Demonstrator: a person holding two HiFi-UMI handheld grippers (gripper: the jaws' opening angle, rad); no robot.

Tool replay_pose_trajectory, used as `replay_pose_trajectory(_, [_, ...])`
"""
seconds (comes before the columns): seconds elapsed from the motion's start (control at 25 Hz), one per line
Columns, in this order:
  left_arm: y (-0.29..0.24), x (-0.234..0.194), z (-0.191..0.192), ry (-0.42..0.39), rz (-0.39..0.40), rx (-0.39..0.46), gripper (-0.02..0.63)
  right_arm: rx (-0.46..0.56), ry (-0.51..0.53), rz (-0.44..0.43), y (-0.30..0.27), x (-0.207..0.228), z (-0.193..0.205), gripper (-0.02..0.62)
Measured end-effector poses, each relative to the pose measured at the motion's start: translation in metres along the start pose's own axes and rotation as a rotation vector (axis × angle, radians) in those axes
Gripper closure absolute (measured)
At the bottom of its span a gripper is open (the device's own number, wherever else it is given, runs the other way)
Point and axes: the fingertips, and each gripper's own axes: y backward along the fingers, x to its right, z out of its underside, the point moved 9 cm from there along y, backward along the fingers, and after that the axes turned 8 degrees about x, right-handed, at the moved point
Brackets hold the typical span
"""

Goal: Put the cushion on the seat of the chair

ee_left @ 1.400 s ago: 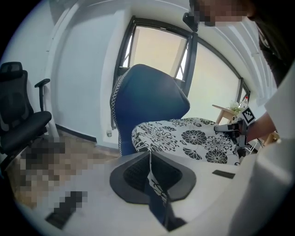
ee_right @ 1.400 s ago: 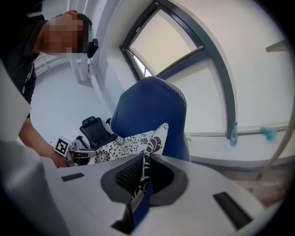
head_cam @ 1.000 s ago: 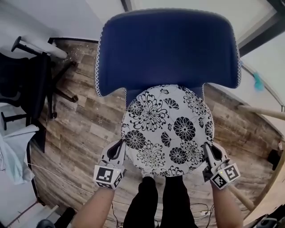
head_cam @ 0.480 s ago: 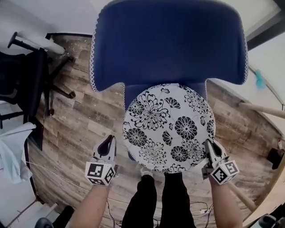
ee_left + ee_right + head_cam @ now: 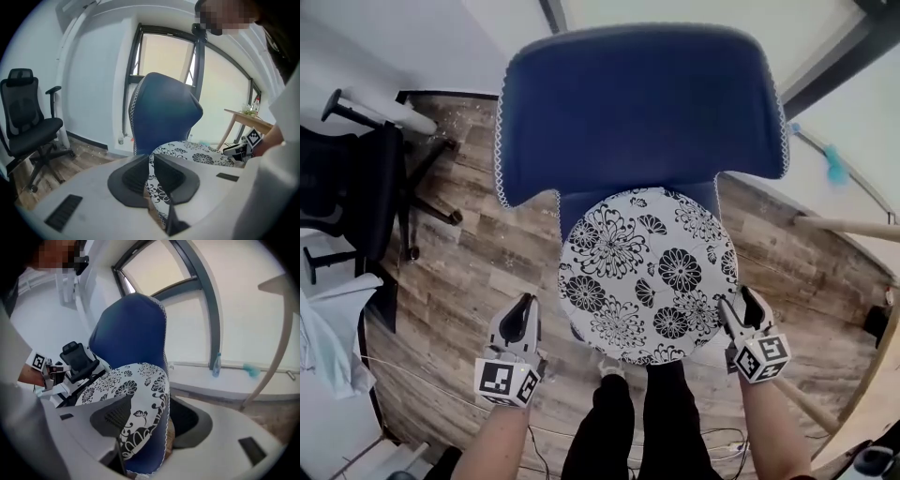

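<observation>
Your right gripper [image 5: 739,309] sits at the front right edge of the chair [image 5: 642,103], its jaws spread wide with the rim of the cushion [image 5: 647,277] between them. In the right gripper view the cushion's patterned face lies against one pad, and a sliver of floor shows between its blue underside and the other pad. Your left gripper [image 5: 523,309] hangs off the chair's front left, clear of the cushion, over the wood-plank floor [image 5: 478,272]. Its jaws stand slightly parted with nothing between them, and only the cushion farther off shows through the gap. The cushion lies flat on the chair's seat, just in front of the backrest. It is a round, padded disc with a white top printed with black flowers and a plain blue underside. The chair is covered in deep blue fabric, its curved backrest edged with white stitching. A black mesh office chair [image 5: 356,187] stands well off the chair's left side.
</observation>
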Motion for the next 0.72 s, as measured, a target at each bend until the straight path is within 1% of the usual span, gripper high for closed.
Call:
replay_pose_trajectory(0.08, [-0.001,0.002,-0.002,-0.013,-0.003,0.016,0.592,0.035,0.002,-0.022,-0.003,0.001,-0.001,0.337])
replay_pose_trajectory(0.2, [-0.007,0.007,-0.005,-0.025,-0.012,0.035,0.592,0.099,-0.028,-0.074,-0.012,0.003,-0.006,0.337])
replay_pose_trajectory(0.36, [-0.03,0.006,0.011,-0.033,-0.048,0.045,0.592,0.18,-0.026,-0.16,-0.046,0.004,-0.004,0.339])
replay_pose_trajectory(0.44, [-0.044,0.008,0.015,-0.05,-0.06,0.056,0.592,0.215,-0.066,-0.217,-0.064,0.006,-0.003,0.347])
replay_pose_trajectory(0.52, [-0.057,0.012,0.012,-0.078,-0.059,0.073,0.592,0.247,-0.113,-0.27,-0.076,0.011,-0.005,0.367])
replay_pose_trajectory(0.56, [-0.058,0.016,0.007,-0.088,-0.052,0.083,0.592,0.259,-0.118,-0.281,-0.074,0.011,-0.009,0.388])
replay_pose_trajectory(0.68, [-0.048,0.027,-0.018,-0.103,-0.024,0.114,0.592,0.27,-0.099,-0.268,-0.049,0.002,-0.033,0.473])
replay_pose_trajectory(0.72, [-0.041,0.03,-0.027,-0.112,-0.019,0.124,0.592,0.271,-0.095,-0.264,-0.039,-0.002,-0.043,0.487])
